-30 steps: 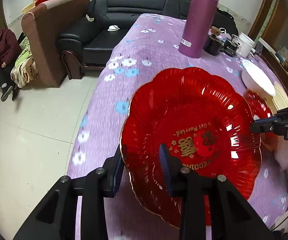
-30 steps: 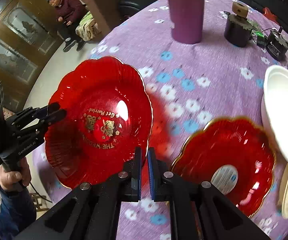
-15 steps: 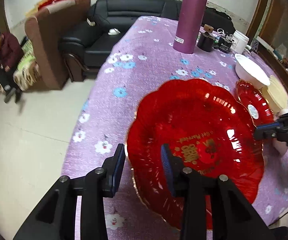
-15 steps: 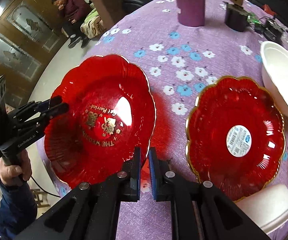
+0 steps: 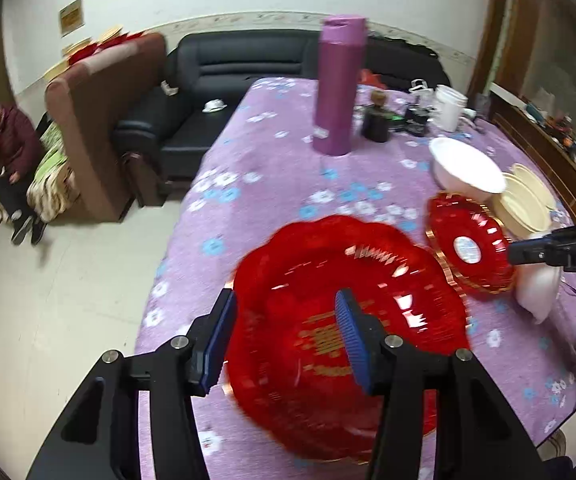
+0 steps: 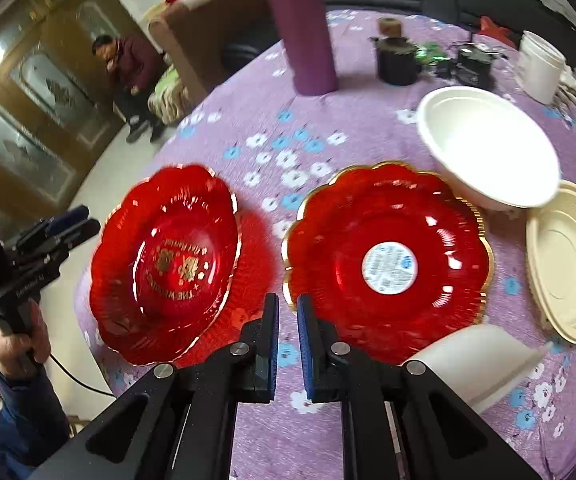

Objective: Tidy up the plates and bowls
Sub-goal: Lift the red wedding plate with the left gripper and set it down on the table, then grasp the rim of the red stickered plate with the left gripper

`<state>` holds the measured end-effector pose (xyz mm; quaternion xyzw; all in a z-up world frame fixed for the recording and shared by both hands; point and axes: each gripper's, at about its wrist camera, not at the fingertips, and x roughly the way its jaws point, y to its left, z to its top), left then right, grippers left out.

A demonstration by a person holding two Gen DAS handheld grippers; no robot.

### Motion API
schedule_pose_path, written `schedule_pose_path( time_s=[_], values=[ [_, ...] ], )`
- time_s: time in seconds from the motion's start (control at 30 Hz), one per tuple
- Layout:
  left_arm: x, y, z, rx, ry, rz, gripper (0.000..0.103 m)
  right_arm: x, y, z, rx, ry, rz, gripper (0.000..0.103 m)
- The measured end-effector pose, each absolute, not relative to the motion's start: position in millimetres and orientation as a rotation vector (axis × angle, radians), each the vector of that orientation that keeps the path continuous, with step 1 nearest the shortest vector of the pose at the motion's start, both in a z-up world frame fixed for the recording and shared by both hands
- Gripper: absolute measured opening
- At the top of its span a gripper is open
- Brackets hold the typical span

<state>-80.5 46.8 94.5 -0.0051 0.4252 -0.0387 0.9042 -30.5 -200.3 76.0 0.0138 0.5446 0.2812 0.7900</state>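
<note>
The left tongs (image 5: pixel 285 334) are opening, their blue pads astride the near rim of the big red plate (image 5: pixel 388 292) without pressing it. That plate lies on the counter (image 6: pixel 368 136), at 9 o'clock of the labelled red plate (image 6: pixel 388 264). The right tongs (image 6: pixel 288 344) are nearly closed and empty.

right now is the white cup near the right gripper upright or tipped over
Tipped over. The white cup lies on its side on the purple tablecloth, just beside the stickered red plate.
</note>
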Motion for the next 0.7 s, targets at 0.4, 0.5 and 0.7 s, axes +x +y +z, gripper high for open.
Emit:
schedule_pose_path(
  time_s=[0.4, 0.5, 0.7],
  values=[
    [-25.7, -42.6, 98.3, 0.061, 0.946, -0.228, 0.057, -34.0, -242.6, 92.8, 0.093, 1.118, 0.518, 0.011],
    [-19.9, -58.5, 95.8, 0.073, 0.951, -0.251, 0.057, -41.8, -250.0, 94.8, 0.091, 1.104, 0.573, 0.011],
    [-16.3, -74.8, 92.0, 0.092, 0.964, -0.269, 0.057, -62.3, -252.9, 84.0, 0.089, 1.129, 0.667, 0.011]
  ],
)
